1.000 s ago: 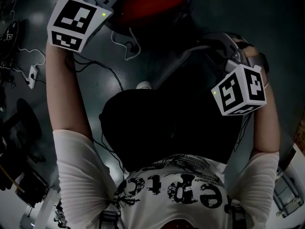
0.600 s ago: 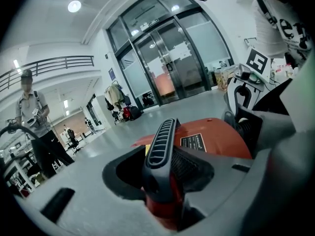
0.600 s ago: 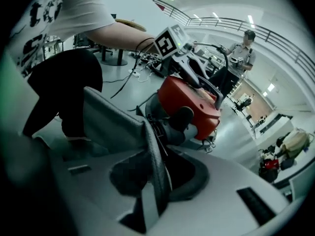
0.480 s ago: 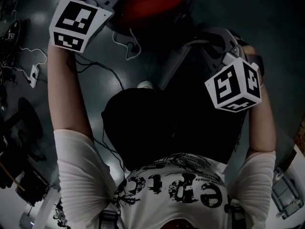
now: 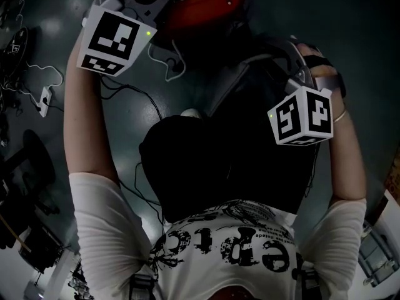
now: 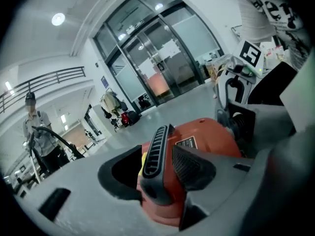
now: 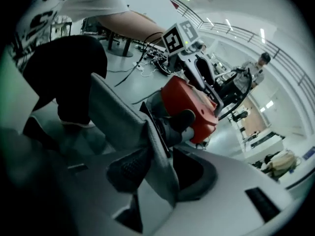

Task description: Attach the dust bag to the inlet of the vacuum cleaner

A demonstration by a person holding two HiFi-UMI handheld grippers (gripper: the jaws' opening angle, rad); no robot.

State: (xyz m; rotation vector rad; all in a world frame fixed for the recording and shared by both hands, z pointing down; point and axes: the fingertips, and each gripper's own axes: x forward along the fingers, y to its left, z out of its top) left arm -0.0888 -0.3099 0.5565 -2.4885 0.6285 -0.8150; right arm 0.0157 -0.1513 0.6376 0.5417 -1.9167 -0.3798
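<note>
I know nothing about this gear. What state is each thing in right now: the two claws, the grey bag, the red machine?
left gripper: shut on the black ribbed handle of the vacuum cleaner.
right gripper: shut on the dust bag.
dust bag: grey, held up with one end at the vacuum cleaner; seated or not, cannot tell.
vacuum cleaner: red, gripped by its handle.

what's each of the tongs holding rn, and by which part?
Left tongs clamp the red vacuum cleaner by its black ribbed handle. Right tongs pinch the grey dust bag by the edge of its sheet.
</note>
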